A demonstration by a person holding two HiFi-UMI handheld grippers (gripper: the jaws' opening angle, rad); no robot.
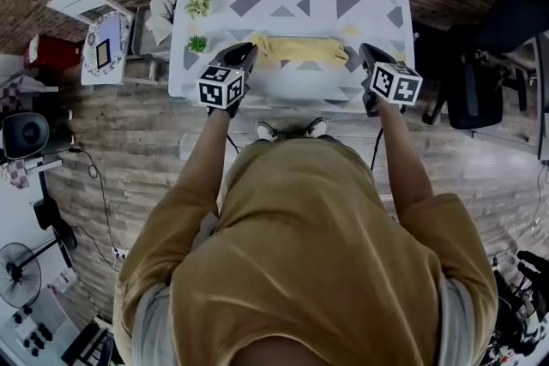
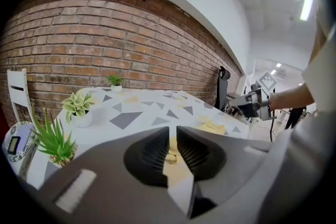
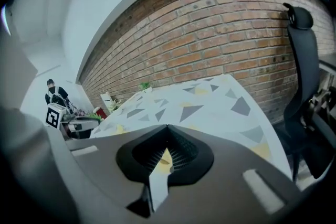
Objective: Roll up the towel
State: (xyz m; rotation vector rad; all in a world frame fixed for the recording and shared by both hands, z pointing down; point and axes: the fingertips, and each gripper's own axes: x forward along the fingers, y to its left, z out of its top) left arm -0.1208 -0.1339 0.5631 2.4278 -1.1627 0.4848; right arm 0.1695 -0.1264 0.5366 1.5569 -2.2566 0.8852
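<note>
Pinching the rumpled yellow towel are left gripper and right gripper.

Both arms are reaching forward, spread a little apart, elbows slightly bent. The left arm is carrying the left gripper, which is pointing forward and down with its marker cube facing up. Its jaws are standing almost together, pinching the towel between the ribbed pads. The right arm is holding the right gripper at a similar downward tilt, level with the left. Its jaws are meeting at the tips, nipping the towel's other end.
</note>
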